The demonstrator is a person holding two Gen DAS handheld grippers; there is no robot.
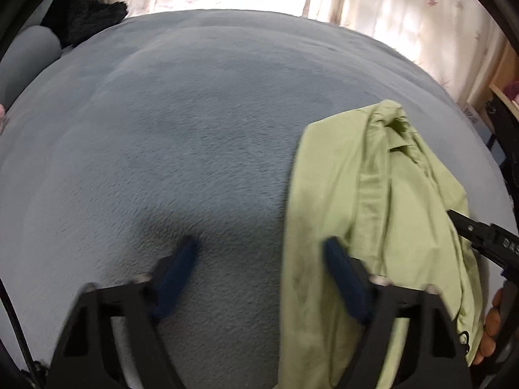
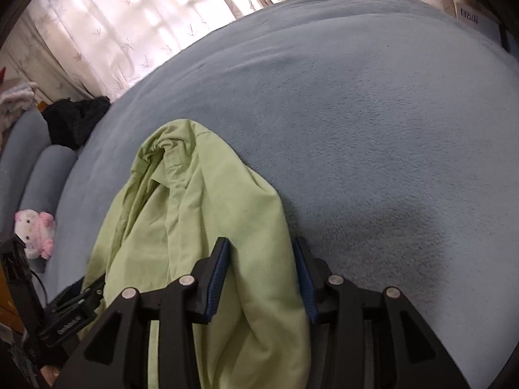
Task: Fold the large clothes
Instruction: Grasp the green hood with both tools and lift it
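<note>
On the grey-blue bed [image 1: 181,136], your left gripper [image 1: 259,253] gapes wide, empty, beside the bunched green shirt [image 2: 201,227]; your right gripper [image 2: 261,253] straddles it, parted.

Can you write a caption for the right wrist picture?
Open right gripper straddling a crumpled light-green cotton shirt on a grey-blue fleece blanket.

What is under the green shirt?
The green shirt lies bunched on the gray-blue blanket. Anything else beneath it is covered.
</note>
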